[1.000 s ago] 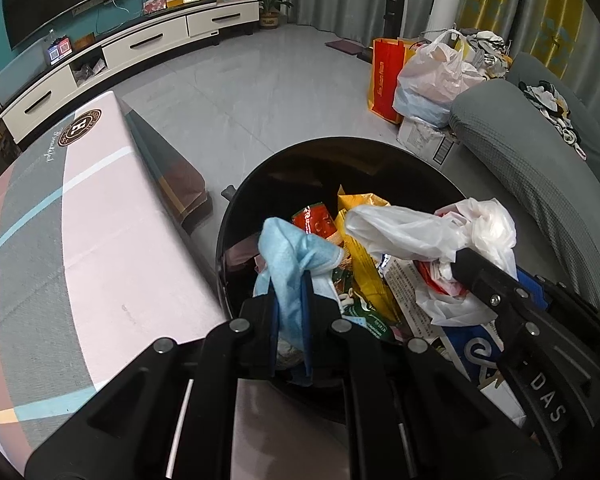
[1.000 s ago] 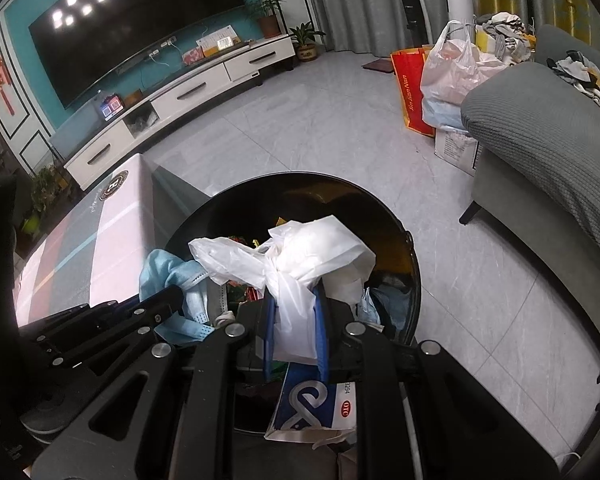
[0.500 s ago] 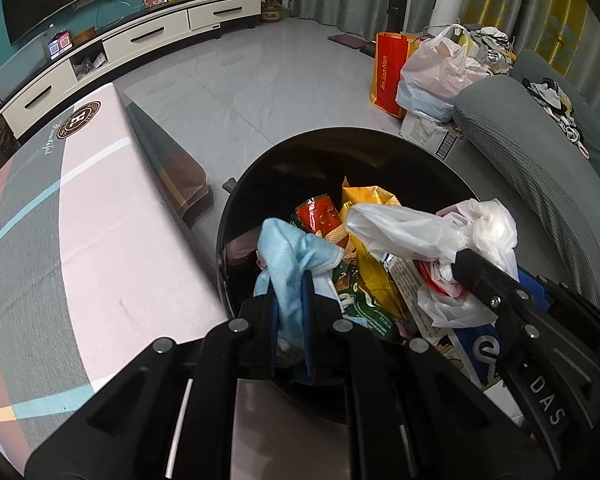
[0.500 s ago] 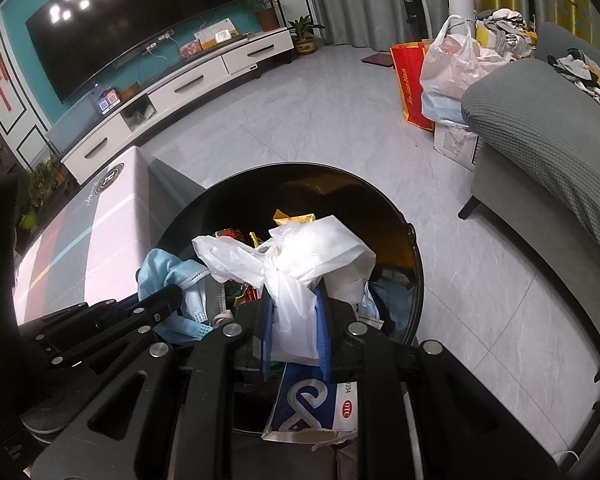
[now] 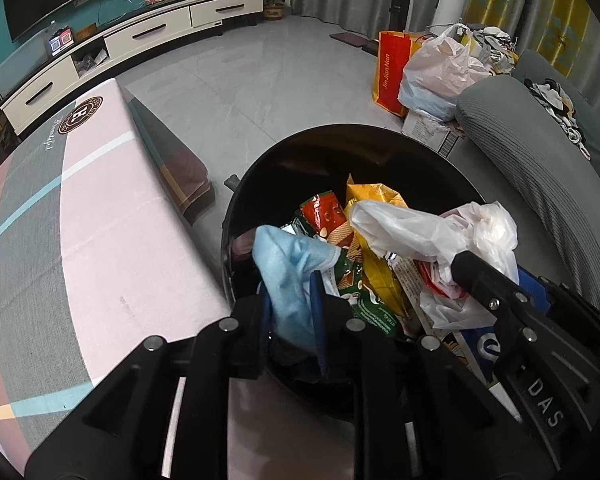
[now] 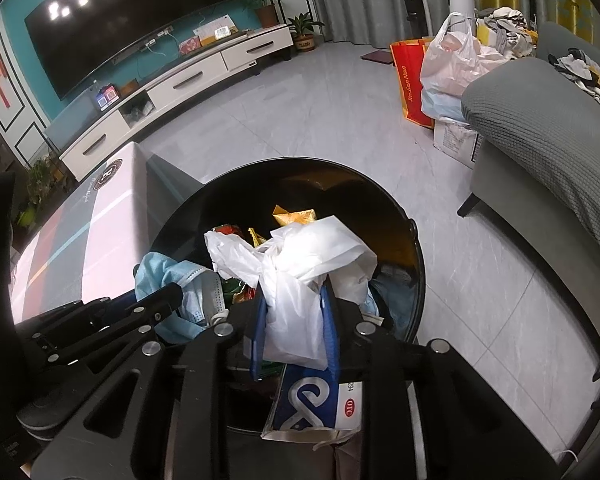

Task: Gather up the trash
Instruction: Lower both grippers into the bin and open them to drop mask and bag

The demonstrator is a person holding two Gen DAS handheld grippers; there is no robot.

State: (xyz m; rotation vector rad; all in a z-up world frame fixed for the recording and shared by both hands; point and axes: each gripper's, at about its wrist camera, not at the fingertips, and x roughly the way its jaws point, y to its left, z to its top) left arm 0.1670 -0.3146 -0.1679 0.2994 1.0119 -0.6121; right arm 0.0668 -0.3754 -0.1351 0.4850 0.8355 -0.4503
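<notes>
A: Left wrist view first. What does the left gripper (image 5: 291,312) have?

B: A light blue face mask (image 5: 290,270) stands between its two blue pads. The jaws are opening now, but the mask is not fallen out; it hangs over the near edge of the black trash bin (image 5: 260,184).

A: And the right gripper (image 6: 296,330)?

B: In the right wrist view, a white plastic bag (image 6: 300,276) is between its fingers. These jaws are opening also, and the bag sits loosely between them, above the bin (image 6: 404,240).

A: Do the pads press on the things?

B: I cannot tell exactly. On both sides the material fills the gap and touches the pads.

A: What lies in the bin?

B: It is nearly full. I see a yellow snack wrapper (image 5: 374,240), a red and green wrapper (image 5: 332,220) and a blue and white medicine box (image 6: 316,404) at the near side.

A: Where does the bin stand?

B: On the grey tile floor (image 5: 260,80), just beside a table with a pink and grey cloth (image 5: 100,220), and near a grey sofa (image 6: 548,140).
</notes>
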